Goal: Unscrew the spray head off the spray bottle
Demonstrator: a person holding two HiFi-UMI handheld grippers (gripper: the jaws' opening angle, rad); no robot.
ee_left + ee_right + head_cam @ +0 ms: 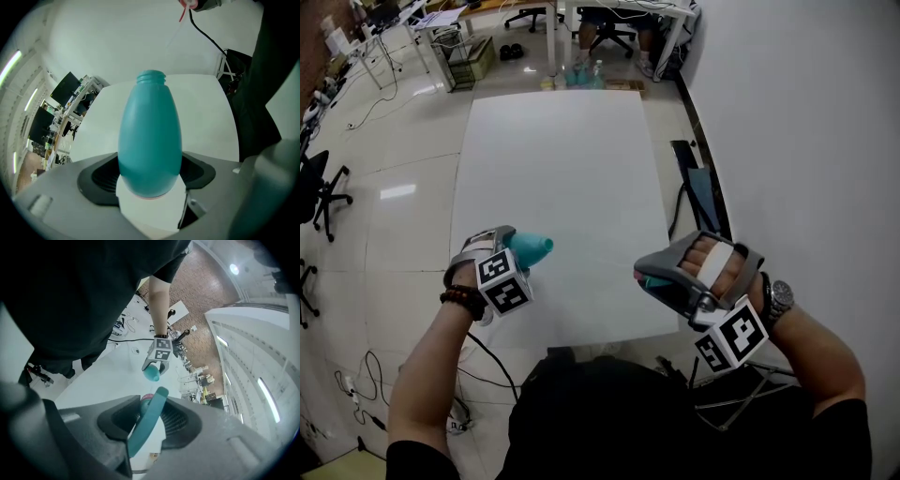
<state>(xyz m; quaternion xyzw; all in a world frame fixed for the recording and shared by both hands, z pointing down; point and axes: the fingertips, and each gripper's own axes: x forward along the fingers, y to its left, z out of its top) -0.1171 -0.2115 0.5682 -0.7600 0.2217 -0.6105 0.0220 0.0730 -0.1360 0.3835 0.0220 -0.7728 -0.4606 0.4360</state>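
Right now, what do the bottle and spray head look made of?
The bottle: likely plastic, opaque teal, smooth with a soft satin sheen, moulded neck threads. The spray head: probably the same teal plastic, thin moulded lever; reddish part's material unclear.

It is an office-like workroom: rolling office chairs [325, 192], desks [623, 7] at the far end, loose cables [352, 386] over a glossy tiled floor [403, 127], and a plain white table [562, 159].
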